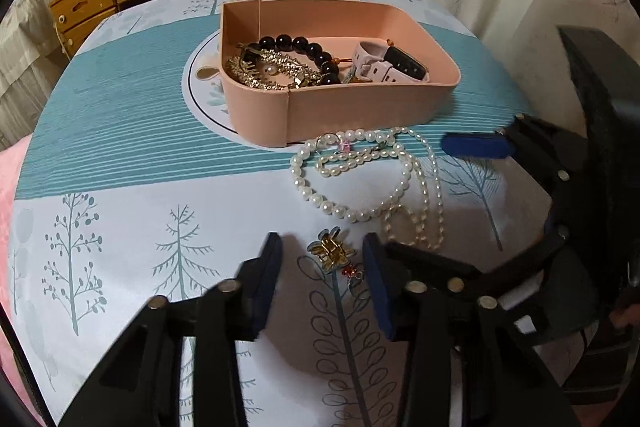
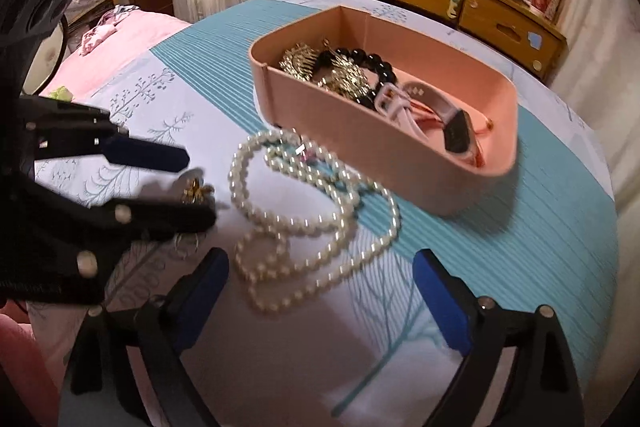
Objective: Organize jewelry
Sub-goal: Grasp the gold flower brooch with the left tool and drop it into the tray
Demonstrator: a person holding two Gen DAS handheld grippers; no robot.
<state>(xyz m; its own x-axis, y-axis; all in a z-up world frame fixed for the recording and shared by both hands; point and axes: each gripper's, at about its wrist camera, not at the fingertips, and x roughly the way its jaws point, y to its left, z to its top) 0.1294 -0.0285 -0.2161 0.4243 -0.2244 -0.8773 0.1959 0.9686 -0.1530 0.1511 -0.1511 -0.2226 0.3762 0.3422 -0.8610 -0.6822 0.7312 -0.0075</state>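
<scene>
While the left gripper (image 1: 322, 259) sits spread with a small gold brooch (image 1: 334, 255) lying on the tablecloth (image 1: 120, 155) between its fingers, untouched, the right gripper (image 2: 320, 287) is spread too, holding nothing, over the pearl necklace (image 2: 304, 211). Pink tray (image 1: 360, 115) beyond the pearls holds a black bead bracelet (image 1: 308, 53), gold pieces (image 1: 268, 69) and a watch (image 1: 394, 63).

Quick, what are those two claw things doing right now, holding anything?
Left gripper: open, straddling the small gold brooch, not gripping it.
Right gripper: open, holding nothing, above the pearl necklace.
</scene>
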